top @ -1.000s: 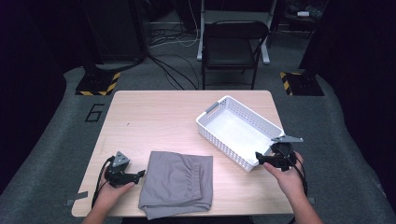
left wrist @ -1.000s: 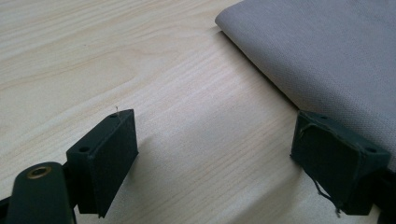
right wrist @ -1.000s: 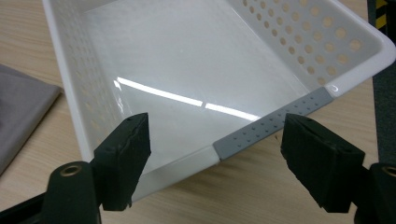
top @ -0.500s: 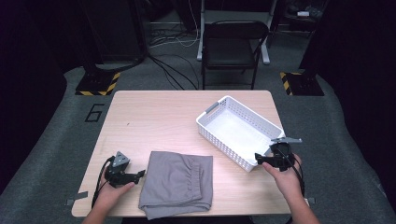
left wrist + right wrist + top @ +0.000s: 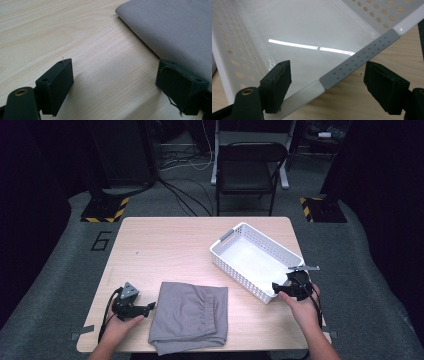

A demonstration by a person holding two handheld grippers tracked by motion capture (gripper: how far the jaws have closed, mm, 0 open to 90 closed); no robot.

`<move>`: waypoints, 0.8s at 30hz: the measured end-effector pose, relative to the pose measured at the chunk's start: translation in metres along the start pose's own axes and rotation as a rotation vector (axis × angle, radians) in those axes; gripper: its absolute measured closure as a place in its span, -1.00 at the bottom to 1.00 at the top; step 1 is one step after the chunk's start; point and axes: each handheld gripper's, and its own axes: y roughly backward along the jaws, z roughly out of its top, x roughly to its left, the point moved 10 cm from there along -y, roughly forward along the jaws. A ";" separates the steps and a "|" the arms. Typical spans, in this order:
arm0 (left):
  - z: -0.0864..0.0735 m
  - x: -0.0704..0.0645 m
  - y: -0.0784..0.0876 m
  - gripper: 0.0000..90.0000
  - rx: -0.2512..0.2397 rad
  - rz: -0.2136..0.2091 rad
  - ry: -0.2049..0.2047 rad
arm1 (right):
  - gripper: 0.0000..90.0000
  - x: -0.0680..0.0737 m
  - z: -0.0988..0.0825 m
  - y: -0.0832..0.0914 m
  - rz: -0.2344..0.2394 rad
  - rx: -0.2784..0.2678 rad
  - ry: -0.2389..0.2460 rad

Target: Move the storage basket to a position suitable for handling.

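Note:
A folded grey cloth [image 5: 190, 315] [image 5: 175, 30] lies at the table's near edge. My left gripper [image 5: 149, 308] [image 5: 115, 67] rests on the wood just left of it, open, with bare table between its pads and the right pad at the cloth's edge. A white perforated basket [image 5: 235, 234] [image 5: 227, 50] stands at the right. My right gripper [image 5: 276, 288] [image 5: 328, 67] is open and straddles the basket's near rim at its grey handle strip [image 5: 362, 57]. Its jaws have just been closing slightly, and the pads stand clear of the strip.
The wooden table [image 5: 170, 245] has free room across its far left half. Behind it stand a black folding chair [image 5: 250, 170] and cables on the floor. The right hand is close to the table's right corner.

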 end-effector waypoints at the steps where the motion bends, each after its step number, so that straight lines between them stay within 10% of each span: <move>1: 0.000 0.000 0.000 -0.68 0.001 0.000 -0.001 | -0.48 -0.001 0.001 -0.001 0.000 -0.004 0.014; 24: 0.001 0.000 -0.001 -0.68 -0.006 0.003 0.002 | 0.18 -0.001 0.050 -0.035 -0.069 0.033 0.002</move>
